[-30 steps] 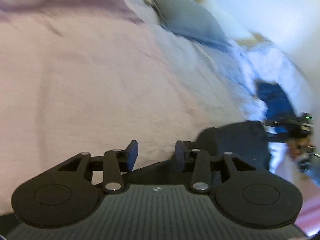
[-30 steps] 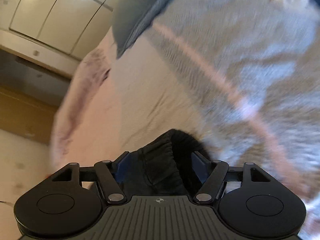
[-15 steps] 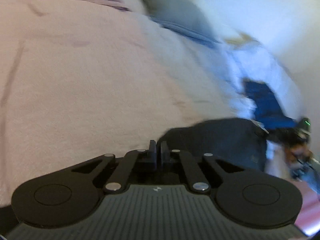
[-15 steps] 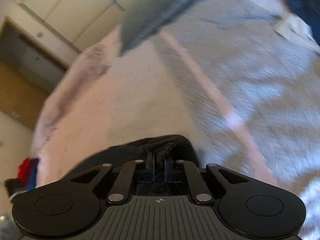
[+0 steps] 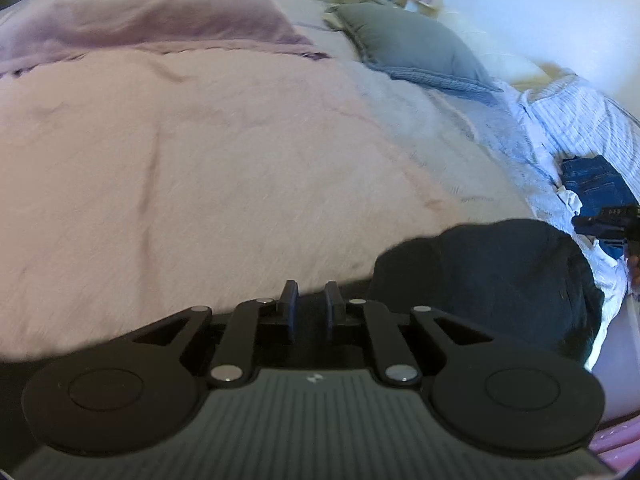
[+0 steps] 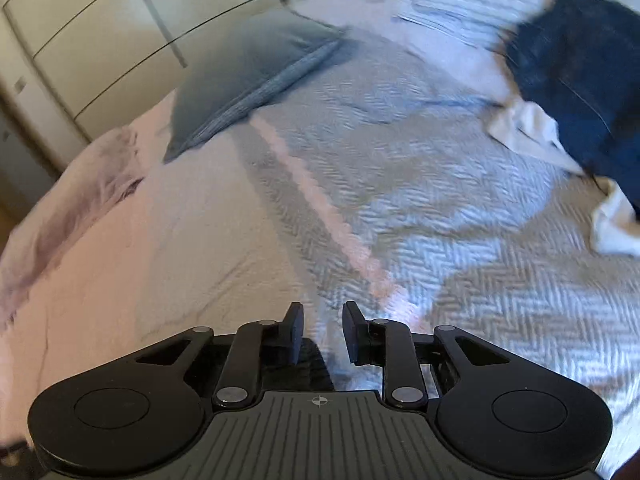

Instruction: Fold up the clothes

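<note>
Dark garment near edge hidden under left gripper body. Jeans blurred, cut by frame edge. Right gripper mostly cropped.

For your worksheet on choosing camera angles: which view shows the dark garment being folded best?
The left wrist view: the dark garment lies broad and fairly sharp on the pink blanket. The right wrist view shows only a dark sliver below its fingers.
</note>
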Demonstrator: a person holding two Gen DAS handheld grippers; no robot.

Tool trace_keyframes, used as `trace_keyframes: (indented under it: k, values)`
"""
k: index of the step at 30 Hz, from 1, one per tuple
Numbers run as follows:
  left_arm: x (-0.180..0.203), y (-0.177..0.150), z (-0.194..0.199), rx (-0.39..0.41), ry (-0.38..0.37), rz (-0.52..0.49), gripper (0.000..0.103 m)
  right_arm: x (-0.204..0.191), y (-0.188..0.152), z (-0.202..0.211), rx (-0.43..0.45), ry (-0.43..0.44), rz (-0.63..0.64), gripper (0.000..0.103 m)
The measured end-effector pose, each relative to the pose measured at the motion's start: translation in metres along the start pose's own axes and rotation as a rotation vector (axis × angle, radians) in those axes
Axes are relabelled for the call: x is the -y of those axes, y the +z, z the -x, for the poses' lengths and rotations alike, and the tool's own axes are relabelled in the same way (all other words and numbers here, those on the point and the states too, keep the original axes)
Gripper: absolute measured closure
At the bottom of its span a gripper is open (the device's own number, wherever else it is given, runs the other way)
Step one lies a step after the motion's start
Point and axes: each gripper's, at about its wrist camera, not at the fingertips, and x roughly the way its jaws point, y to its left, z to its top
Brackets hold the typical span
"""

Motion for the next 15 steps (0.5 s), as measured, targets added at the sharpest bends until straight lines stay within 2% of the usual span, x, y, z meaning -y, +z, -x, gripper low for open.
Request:
trace_keyframes:
  k: [1, 2, 3, 6, 7, 8, 9, 10, 13, 15]
  values:
    - [-0.002, -0.004, 0.008, -0.003, 0.008, 0.011, 0.094, 0.004, -0.002, 0.005, -0.007, 0.033, -0.022, 0.065]
    - [-0.004, -0.01, 0.016, -0.009, 0.013, 0.031, 0.094, 0.007, -0.004, 0.008, -0.02, 0.054, -0.03, 0.048]
    - [-0.006, -0.015, 0.022, -0.014, 0.014, 0.047, 0.094, 0.006, -0.008, 0.008, -0.038, 0.067, -0.028, 0.036]
    - [-0.01, -0.029, 0.034, -0.032, 0.026, 0.085, 0.094, 0.006, -0.02, 0.009, -0.094, 0.105, -0.019, 0.036]
    - [-0.012, -0.035, 0.036, -0.04, 0.039, 0.093, 0.094, 0.006, -0.024, 0.01, -0.112, 0.118, -0.016, 0.038]
    - [-0.013, -0.04, 0.034, -0.05, 0.045, 0.098, 0.094, 0.003, -0.027, 0.005, -0.129, 0.119, 0.001, 0.076]
    - [-0.013, -0.043, 0.033, -0.053, 0.051, 0.092, 0.094, -0.001, -0.03, -0.003, -0.145, 0.112, 0.03, 0.096]
    - [-0.013, -0.046, 0.033, -0.054, 0.057, 0.085, 0.094, -0.005, -0.031, -0.006, -0.135, 0.115, 0.057, 0.097]
    - [-0.012, -0.049, 0.028, -0.059, 0.072, 0.048, 0.094, -0.018, -0.026, 0.0, -0.009, 0.149, 0.129, 0.099]
    - [-0.012, -0.053, 0.024, -0.067, 0.084, 0.027, 0.094, -0.009, -0.032, -0.012, -0.043, 0.092, 0.115, 0.098]
